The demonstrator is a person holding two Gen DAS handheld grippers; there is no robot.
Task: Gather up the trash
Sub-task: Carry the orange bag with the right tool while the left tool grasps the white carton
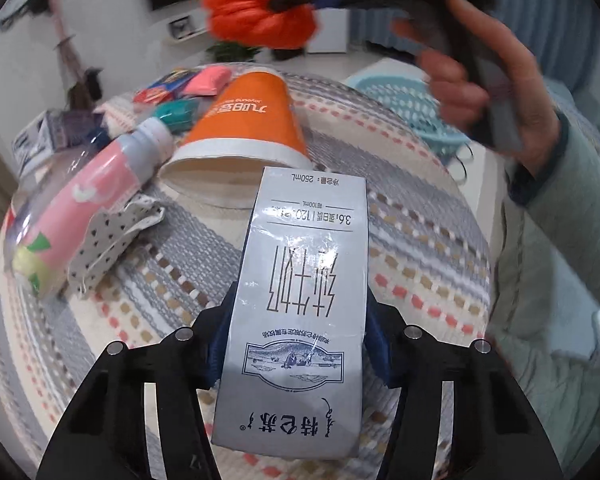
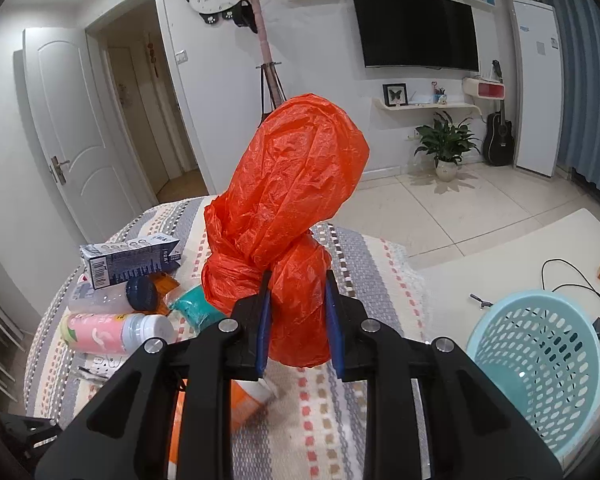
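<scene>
My left gripper (image 1: 300,320) is shut on a grey-white milk carton (image 1: 300,280), its blue pads pressing both narrow sides above the striped tablecloth (image 1: 420,240). Just beyond the carton an orange paper cup (image 1: 248,120) lies on its side, with a pink-labelled bottle (image 1: 88,196) and a dotted wrapper (image 1: 112,236) to its left. My right gripper (image 2: 300,312) is shut on a crumpled orange plastic bag (image 2: 292,200), held up over the table; the bag (image 1: 256,8) also shows at the top of the left wrist view. A person's hand (image 1: 500,92) holds that gripper.
A light blue mesh basket (image 2: 540,352) stands to the right of the table, on a white surface with cables. On the table's left lie a second carton (image 2: 128,264), a clear bottle with a dark cap (image 2: 140,292), the pink bottle (image 2: 116,332) and a teal packet (image 2: 196,308).
</scene>
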